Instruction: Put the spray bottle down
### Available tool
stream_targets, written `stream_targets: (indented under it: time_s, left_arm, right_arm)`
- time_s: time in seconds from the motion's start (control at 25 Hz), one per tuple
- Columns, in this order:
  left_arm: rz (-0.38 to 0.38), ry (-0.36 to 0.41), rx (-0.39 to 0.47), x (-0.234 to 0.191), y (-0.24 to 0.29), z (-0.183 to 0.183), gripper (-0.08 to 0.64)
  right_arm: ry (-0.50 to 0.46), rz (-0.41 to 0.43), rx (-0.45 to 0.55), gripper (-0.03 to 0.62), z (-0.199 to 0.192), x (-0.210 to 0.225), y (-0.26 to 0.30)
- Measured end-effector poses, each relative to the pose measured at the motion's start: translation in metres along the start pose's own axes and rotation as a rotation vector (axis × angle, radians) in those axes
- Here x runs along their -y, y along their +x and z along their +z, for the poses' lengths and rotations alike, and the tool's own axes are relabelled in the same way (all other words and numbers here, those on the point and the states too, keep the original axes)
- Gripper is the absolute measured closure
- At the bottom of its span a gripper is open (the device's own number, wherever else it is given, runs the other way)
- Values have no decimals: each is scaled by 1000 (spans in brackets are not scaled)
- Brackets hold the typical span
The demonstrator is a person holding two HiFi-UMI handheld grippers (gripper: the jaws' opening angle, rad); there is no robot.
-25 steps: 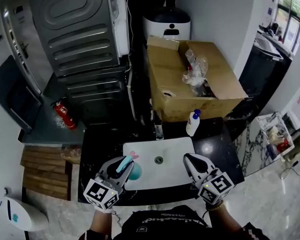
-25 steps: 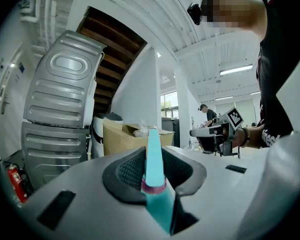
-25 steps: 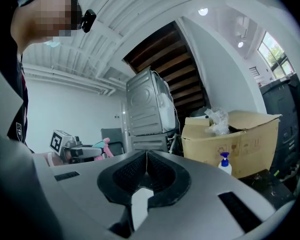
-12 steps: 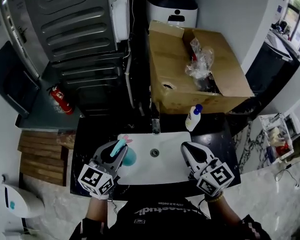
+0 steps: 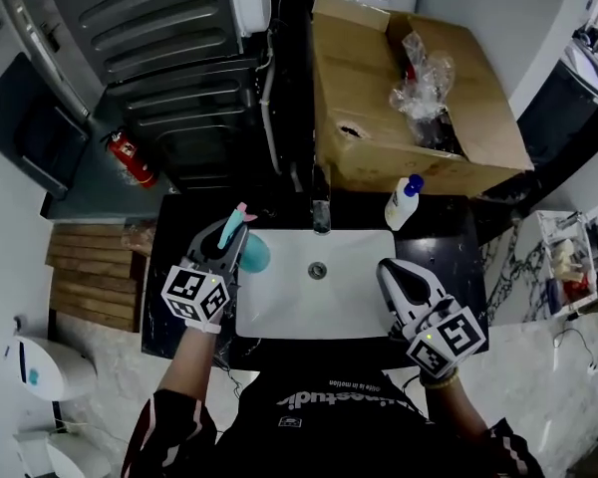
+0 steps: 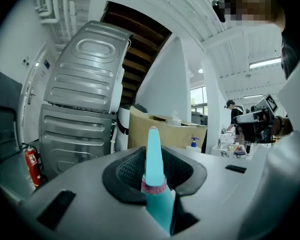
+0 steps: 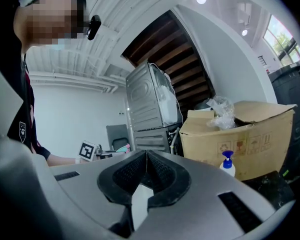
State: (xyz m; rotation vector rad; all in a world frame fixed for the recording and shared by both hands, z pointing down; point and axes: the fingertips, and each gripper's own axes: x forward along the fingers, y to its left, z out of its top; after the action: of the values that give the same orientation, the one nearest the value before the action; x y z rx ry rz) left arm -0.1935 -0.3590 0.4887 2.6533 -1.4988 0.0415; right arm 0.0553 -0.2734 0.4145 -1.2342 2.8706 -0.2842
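Over the last second the left gripper had carried the spray bottle away from the front-left part of the basin and back along its left rim, so that the bottle hung at the line where that rim met the strip of counter along its left edge. Its jaws stood partly apart and unchanged, clamped on the bottle's slim neck, with the nozzle poking out past them. That read as the approach to a set-down spot, with the release not yet made; whether the base already touched anything could not be told. The right gripper waited over the basin's front-right corner, its jaws pressed together with nothing between them. The bottle was smooth teal plastic, round-bodied and narrowing to a thin tapered spout with a pink band, and it looked light and rigid. The gripper pads were black and finely ribbed inside glossy white shells. The counter was dark and polished, the basin a white glazed rectangle with rounded corners and a metal faucet at its back edge. A white pump bottle with a blue top stood at the counter's back edge against a creased cardboard box.
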Motion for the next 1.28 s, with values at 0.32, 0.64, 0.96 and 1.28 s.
stream_targets:
  time_s: [0.32,0.64,0.96,1.28]
  left_arm:
    - [57,56,-19,-49,54,-28,462]
    - [113,112,-35,-67,109,-45,462]
    - [135,119,-35,-67,127,-57,463]
    - [127,104,-57,-71,117,-61,423]
  right_arm:
    - [-1,-41,-43,552,-18,4,-14]
    - [11,-64,-87,552,-34,0,-26]
    - [20,-115,-82,552,-37,13,-41]
    - [11,-99,-67,552,-30,13,-37]
